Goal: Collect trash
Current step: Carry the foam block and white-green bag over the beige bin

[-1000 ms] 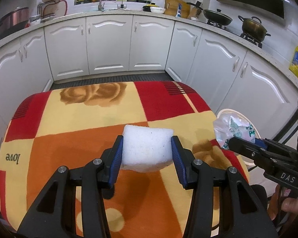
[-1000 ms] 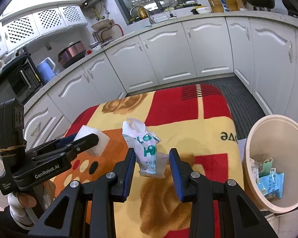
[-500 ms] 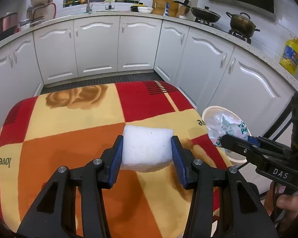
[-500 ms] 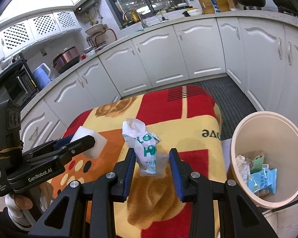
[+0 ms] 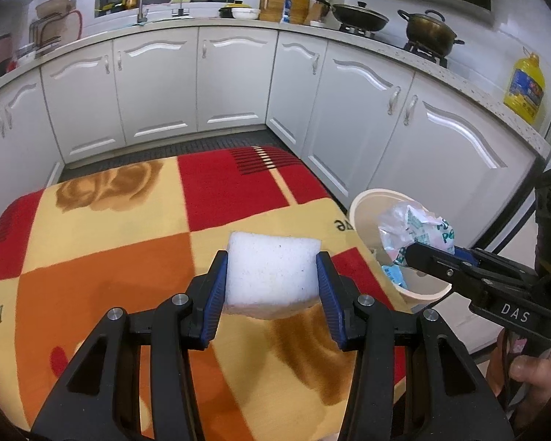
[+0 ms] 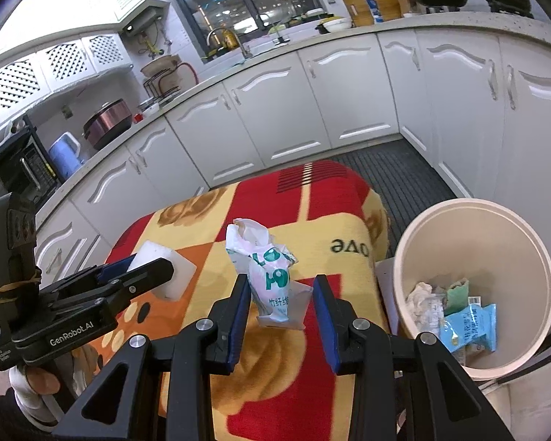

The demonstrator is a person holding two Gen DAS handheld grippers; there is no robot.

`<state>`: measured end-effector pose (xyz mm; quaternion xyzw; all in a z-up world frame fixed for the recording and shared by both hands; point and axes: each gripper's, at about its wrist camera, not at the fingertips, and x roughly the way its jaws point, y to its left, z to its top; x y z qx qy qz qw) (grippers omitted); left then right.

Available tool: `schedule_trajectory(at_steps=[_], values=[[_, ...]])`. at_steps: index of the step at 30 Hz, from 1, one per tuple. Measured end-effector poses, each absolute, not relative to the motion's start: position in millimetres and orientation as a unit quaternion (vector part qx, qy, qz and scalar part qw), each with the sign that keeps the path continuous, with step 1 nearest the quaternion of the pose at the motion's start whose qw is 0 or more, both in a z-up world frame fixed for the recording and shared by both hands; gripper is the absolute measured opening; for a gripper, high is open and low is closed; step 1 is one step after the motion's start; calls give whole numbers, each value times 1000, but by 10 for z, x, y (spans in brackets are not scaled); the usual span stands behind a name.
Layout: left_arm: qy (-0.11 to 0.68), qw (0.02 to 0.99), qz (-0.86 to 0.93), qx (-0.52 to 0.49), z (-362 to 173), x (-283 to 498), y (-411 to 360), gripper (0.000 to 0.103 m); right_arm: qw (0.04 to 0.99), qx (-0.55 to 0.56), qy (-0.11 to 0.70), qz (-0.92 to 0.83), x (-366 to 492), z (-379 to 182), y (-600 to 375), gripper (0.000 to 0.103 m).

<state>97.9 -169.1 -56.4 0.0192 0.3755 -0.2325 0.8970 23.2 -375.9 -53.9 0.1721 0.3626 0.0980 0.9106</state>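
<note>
Left gripper (image 5: 272,286): clamped on the white foam block (image 5: 272,275), blue pads pressed against its two side faces; the jaws stand fairly wide only because the block is broad; it hangs clear above the patterned cloth (image 5: 103,257), carried rather than resting.
Right gripper (image 6: 281,307): jaws drawn close, pinching a crumpled plastic wrapper (image 6: 272,275) by its lower part; the upper end flares free above the pads, as a limp film would.
Why both are loaded: judged, one piece of rubbish per hand saves a trip; both point toward the bin side of the table.
Wrapper's place: from the left wrist view it hangs over the bin's mouth; likely the first to drop.
Bin (image 6: 532,253): cream, round, open, just beside the table's right edge, below its top; packets and scraps already lie inside.
Beyond: white kitchen cabinets (image 5: 235,77).
</note>
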Motion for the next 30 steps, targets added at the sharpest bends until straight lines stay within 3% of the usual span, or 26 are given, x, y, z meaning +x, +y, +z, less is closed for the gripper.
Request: schedule_trajectory(at_steps=[30], values=[[405,859,-310,42,-785,1249,-2815,45,899,225,375,-2,88,-854,-4857,33]])
